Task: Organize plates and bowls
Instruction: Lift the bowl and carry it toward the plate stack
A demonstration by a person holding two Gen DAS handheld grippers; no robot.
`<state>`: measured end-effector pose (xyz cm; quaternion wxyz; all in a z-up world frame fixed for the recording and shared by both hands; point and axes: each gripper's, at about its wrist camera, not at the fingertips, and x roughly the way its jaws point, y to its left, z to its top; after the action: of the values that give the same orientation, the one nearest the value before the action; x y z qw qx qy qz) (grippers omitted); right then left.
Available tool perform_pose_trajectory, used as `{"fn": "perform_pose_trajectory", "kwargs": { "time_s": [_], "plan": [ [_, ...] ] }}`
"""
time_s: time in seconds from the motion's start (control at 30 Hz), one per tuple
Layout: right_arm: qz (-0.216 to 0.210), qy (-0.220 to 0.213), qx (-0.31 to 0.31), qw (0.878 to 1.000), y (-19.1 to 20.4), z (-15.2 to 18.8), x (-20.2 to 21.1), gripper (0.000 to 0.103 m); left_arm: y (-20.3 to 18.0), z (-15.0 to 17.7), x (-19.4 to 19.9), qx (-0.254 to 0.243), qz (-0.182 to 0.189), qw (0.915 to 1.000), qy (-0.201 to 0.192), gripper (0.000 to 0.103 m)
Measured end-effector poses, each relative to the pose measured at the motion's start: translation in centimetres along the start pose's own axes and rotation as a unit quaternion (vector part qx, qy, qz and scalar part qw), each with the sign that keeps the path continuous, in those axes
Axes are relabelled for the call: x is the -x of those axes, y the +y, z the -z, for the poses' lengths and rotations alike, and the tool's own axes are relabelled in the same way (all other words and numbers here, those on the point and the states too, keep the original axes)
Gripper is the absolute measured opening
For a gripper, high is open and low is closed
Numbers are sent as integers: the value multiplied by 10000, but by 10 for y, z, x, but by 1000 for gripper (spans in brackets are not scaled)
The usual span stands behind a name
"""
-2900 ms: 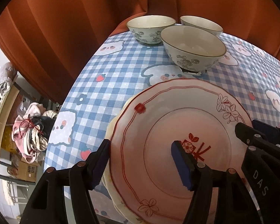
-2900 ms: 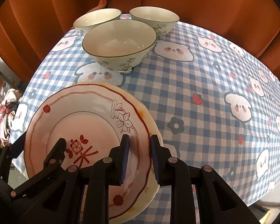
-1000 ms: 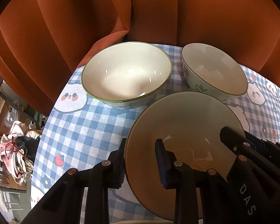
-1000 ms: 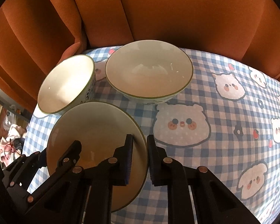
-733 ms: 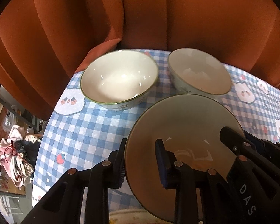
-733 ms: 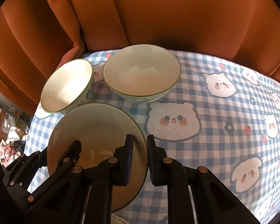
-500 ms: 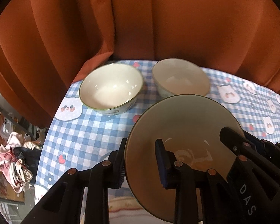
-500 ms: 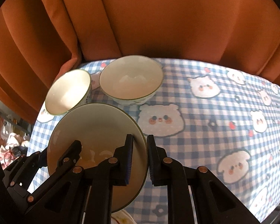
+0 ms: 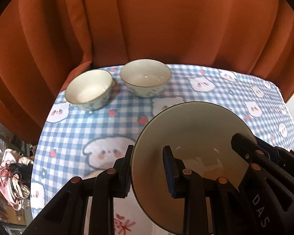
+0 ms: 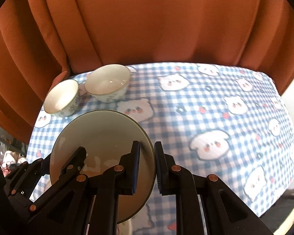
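Observation:
Both grippers hold one white bowl with a dark green rim, lifted above the table. My left gripper is shut on its left rim. My right gripper is shut on its right rim; the bowl fills the lower left of the right wrist view. Two more white bowls stand at the table's far left: a smaller one and a wider one. A pink plate with red markings shows just below the held bowl.
The table has a blue checked cloth with cartoon animals. An orange curtain hangs right behind the far edge. The table's left edge drops to a floor with clothes and boxes.
Both grippers have lifted the bowl and drawn it back toward me; the two far bowls look smaller and farther. The plate stack has come into view below.

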<state>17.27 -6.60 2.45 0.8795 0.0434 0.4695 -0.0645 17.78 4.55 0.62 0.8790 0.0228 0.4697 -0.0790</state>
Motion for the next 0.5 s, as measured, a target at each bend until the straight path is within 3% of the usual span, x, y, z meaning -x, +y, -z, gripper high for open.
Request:
{"fn": "perform_pose_trajectory", "kwargs": {
  "time_s": [0.5],
  "plan": [
    [-96,279,-39,9996,-68,50,10,18,-67,54,3,-26,-115,9995,303,27]
  ]
}}
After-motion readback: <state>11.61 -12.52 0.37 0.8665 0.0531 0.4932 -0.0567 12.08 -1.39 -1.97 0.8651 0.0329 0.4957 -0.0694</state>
